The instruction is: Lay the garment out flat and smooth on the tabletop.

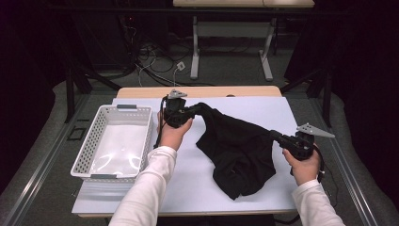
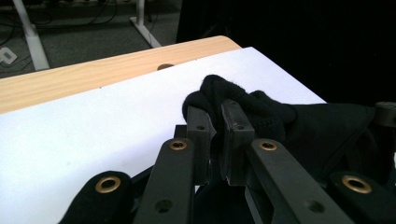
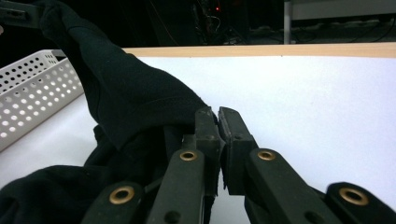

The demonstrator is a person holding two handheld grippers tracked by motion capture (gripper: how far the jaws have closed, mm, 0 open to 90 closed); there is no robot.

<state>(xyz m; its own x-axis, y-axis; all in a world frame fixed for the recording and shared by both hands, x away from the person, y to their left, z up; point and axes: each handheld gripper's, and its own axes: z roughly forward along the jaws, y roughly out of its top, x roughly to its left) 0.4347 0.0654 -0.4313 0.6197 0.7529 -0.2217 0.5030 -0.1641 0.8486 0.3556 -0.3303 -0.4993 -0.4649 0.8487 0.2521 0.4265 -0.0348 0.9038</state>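
Observation:
A black garment (image 1: pixel 235 146) is lifted off the white table mat (image 1: pixel 188 183), stretched between my two grippers and sagging to the mat in the middle. My left gripper (image 1: pixel 190 112) is shut on its far left corner. In the left gripper view the jaws (image 2: pixel 218 112) pinch a bunched fold of the garment (image 2: pixel 261 109). My right gripper (image 1: pixel 274 135) is shut on the garment's right edge. In the right gripper view its jaws (image 3: pixel 217 116) are pressed together, with the garment (image 3: pixel 130 93) rising to the left.
A white perforated basket (image 1: pixel 89 146) stands on the mat's left side, nothing in it, and its wall (image 3: pixel 28 93) appears in the right gripper view. The wooden table edge (image 1: pixel 197 92) runs along the back. Bare mat lies in front of and behind the garment.

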